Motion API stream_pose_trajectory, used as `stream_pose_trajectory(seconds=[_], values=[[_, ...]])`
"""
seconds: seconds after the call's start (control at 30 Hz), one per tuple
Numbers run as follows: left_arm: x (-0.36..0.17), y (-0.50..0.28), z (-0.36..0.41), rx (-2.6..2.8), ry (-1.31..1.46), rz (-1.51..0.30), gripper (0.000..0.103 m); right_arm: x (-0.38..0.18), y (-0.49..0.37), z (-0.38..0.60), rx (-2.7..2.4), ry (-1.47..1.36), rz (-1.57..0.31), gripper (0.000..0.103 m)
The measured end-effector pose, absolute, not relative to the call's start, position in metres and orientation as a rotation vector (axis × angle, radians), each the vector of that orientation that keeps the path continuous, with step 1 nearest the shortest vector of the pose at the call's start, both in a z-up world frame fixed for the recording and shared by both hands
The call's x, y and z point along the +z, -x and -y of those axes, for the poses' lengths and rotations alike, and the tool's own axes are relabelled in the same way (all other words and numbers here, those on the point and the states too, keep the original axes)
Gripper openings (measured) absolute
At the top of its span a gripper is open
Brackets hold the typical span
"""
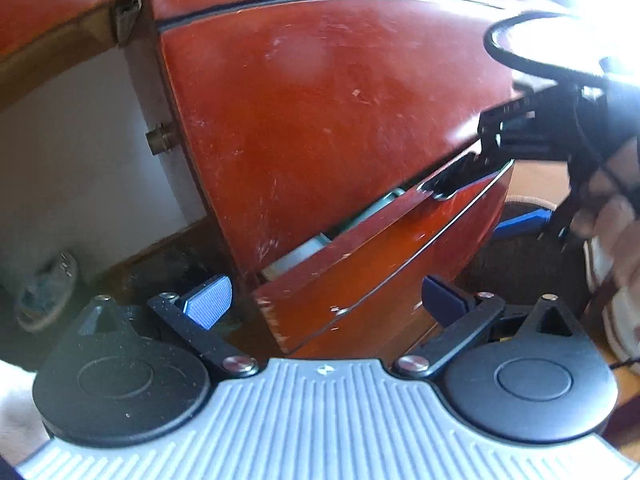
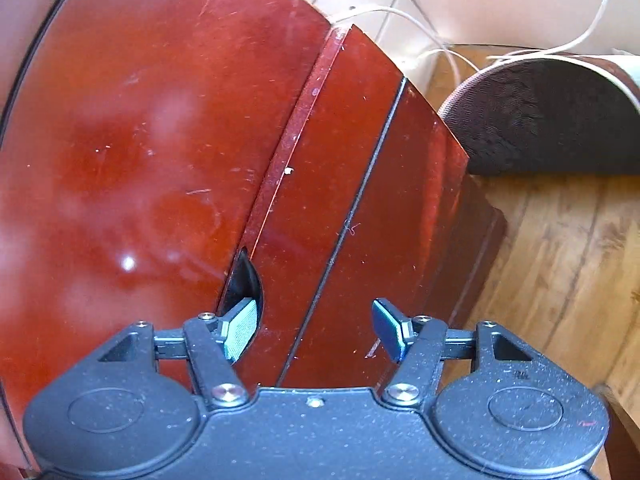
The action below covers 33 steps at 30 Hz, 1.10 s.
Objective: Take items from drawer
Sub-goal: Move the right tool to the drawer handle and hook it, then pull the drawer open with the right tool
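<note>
The red-brown wooden cabinet (image 1: 320, 100) has a low drawer (image 1: 360, 280) pulled out a little. Through the gap a pale blue-green item (image 1: 298, 252) shows inside; its shape is mostly hidden. My left gripper (image 1: 326, 300) is open just in front of the drawer's corner, holding nothing. My right gripper (image 2: 316, 328) is open too. Its left fingertip (image 2: 240, 328) sits in the dark cutout handle (image 2: 242, 280) at the top edge of the drawer front (image 2: 340, 160). In the left wrist view, the right gripper (image 1: 492, 144) reaches into that same notch (image 1: 448, 184).
Wooden floor (image 2: 560, 260) lies to the right, with a dark round rug or cushion (image 2: 540, 120) and white cables (image 2: 440, 52). A slipper (image 1: 44, 292) lies on the floor at left. A brass knob (image 1: 160, 138) sticks out of the cabinet's side. A hand (image 1: 612, 208) holds the right gripper.
</note>
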State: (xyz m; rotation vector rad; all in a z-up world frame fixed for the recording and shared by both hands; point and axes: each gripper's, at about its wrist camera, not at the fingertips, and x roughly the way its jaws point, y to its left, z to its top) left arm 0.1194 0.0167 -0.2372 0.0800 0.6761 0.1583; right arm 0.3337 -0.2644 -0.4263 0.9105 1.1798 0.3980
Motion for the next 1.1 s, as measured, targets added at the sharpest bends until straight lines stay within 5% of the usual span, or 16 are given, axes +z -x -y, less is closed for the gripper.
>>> stream_pose_trajectory(seconds=[0.3,0.47,0.6,0.8,0.93,1.1], values=[[-0.219,-0.109,0.023,0.007,-0.257,-0.802,0.100,-0.399,-0.317,0.279,0.350,-0.742,-1.258,0.069],[-0.212,-0.108,0.045,-0.104,-0.286,-0.835,0.099,-0.382,-0.308,0.287,0.350,-0.711,-1.300,0.054],[-0.213,-0.114,0.052,-0.099,-0.334,-0.846,0.099,-0.333,-0.301,0.301,0.338,-0.650,-1.183,0.053],[-0.231,-0.140,0.050,-0.084,-0.333,-0.978,0.082,-0.335,-0.315,0.302,0.269,-0.695,-1.223,0.054],[-0.229,-0.133,0.050,-0.071,-0.377,-0.997,0.081,-0.348,-0.326,0.298,0.228,-0.723,-1.311,0.059],[-0.243,-0.141,0.027,-0.087,-0.201,-1.092,0.074,-0.317,-0.353,0.266,0.243,-0.333,-1.453,0.056]])
